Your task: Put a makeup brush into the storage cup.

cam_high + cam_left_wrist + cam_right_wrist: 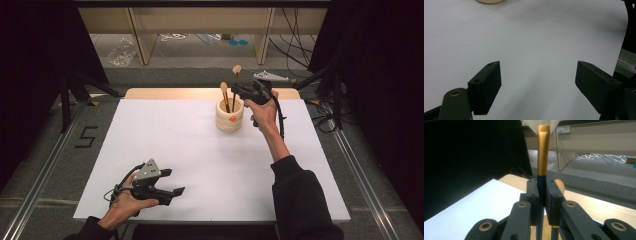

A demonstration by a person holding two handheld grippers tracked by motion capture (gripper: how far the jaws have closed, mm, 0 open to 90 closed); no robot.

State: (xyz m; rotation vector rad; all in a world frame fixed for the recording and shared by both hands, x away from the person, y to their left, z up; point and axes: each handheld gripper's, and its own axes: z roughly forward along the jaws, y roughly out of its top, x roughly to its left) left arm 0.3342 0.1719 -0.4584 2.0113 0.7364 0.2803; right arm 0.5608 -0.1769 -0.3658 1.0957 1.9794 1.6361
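Observation:
A cream round holder (229,116) stands at the far middle of the white table, its base also at the top edge (490,1) of the left gripper view. Two makeup brushes rise from it bristles up. My right gripper (240,90) is shut on the dark handle of the taller brush (236,73), just above the holder's rim. In the right gripper view that brush (543,157) stands upright between the jaws, its gold ferrule above them, and the second brush (559,185) shows behind. My left gripper (171,182) rests open near the front left, nothing between its fingers (487,85).
The white board (175,140) covers a wooden table whose far edge (165,93) shows behind it. Black curtains flank both sides. Cables and a wooden frame (142,35) lie on the floor beyond. A floor mark "5" (86,136) is at the left.

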